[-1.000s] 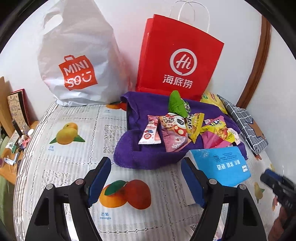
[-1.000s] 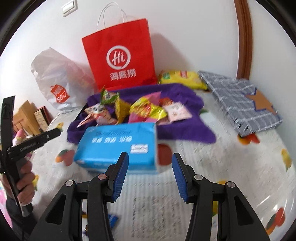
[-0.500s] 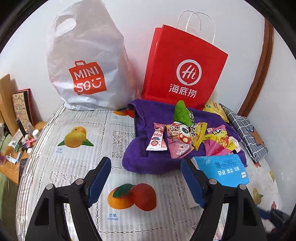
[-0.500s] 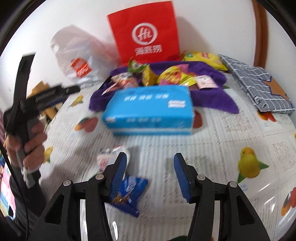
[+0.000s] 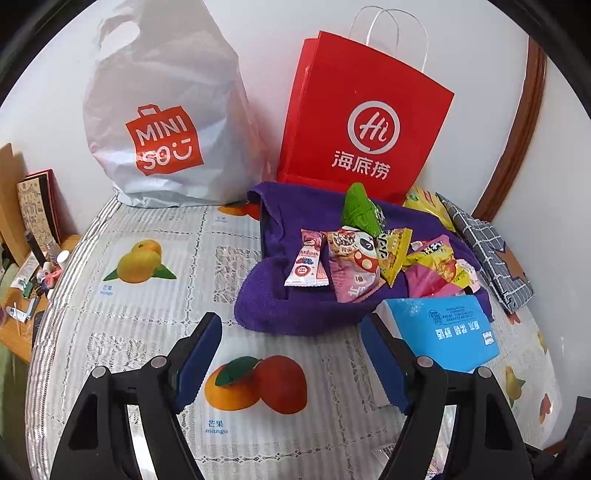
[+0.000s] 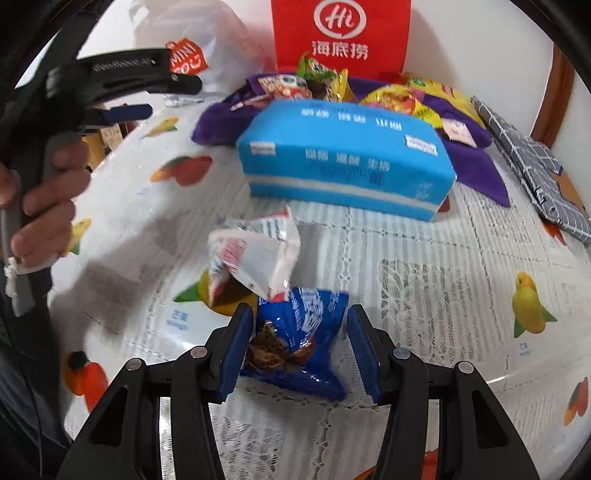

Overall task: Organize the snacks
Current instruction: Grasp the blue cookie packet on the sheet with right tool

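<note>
The right gripper (image 6: 300,345) is over the near edge of the fruit-print tablecloth (image 6: 424,280), its blue-padded fingers (image 6: 236,347) spread apart with a blue snack packet (image 6: 301,339) lying flat between them. The left pad looks to be at or against the packet's left side, while a clear gap shows between the packet and the right pad; the fingers are not clamped on it. A white snack packet (image 6: 255,258), crumpled and partly lifted, touches the blue packet's far left corner. Beyond both, nearer the middle of the cloth, lies a blue tissue pack (image 6: 343,162), and behind it a purple towel (image 6: 476,162) carries a heap of mixed snack packets (image 6: 317,79) toward the far edge, in front of a red paper bag (image 6: 340,33). The left gripper (image 5: 291,360) hovers above a mango print, its fingers wide apart and holding nothing; the heap of snacks lies well ahead of them, and the tissue pack sits just beside the right finger. A white plastic bag (image 5: 162,122) stands at the far left corner, and a grey checked pouch (image 5: 487,254) lies along the right edge.
</note>
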